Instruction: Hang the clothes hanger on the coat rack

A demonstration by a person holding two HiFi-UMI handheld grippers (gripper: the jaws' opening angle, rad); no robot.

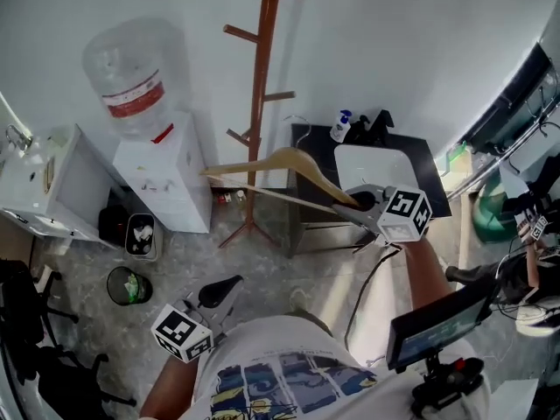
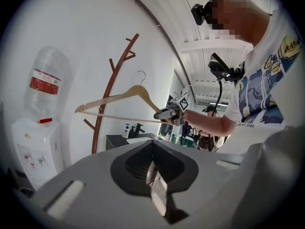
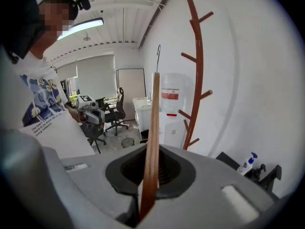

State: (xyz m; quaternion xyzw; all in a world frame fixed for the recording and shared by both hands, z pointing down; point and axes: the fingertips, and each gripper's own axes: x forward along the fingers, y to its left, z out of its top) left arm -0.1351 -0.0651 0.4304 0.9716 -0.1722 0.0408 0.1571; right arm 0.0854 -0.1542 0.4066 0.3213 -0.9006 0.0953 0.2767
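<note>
Pale wooden clothes hanger (image 1: 289, 160) sits mid-frame, its end pinched in my right gripper's (image 1: 354, 204) jaws; left gripper's (image 1: 223, 289) jaws are pressed together, empty. Gripped off-centre, it could twist and miss the reddish-brown wooden coat rack's (image 1: 260, 86) pegs.

The head view looks steeply down from above the person's chest onto the floor (image 1: 175, 269), with the white wall and coat rack (image 1: 260, 103) at its top edge. The left gripper view sits close behind the left hand-held gripper (image 2: 157, 190), roughly level, facing that same wall. The right gripper view looks along the right hand-held gripper (image 3: 145, 197) toward the wall, with the clothes hanger (image 3: 153, 128) right at the lens. All three views share the coat rack and the water dispenser (image 1: 162, 178).
</note>
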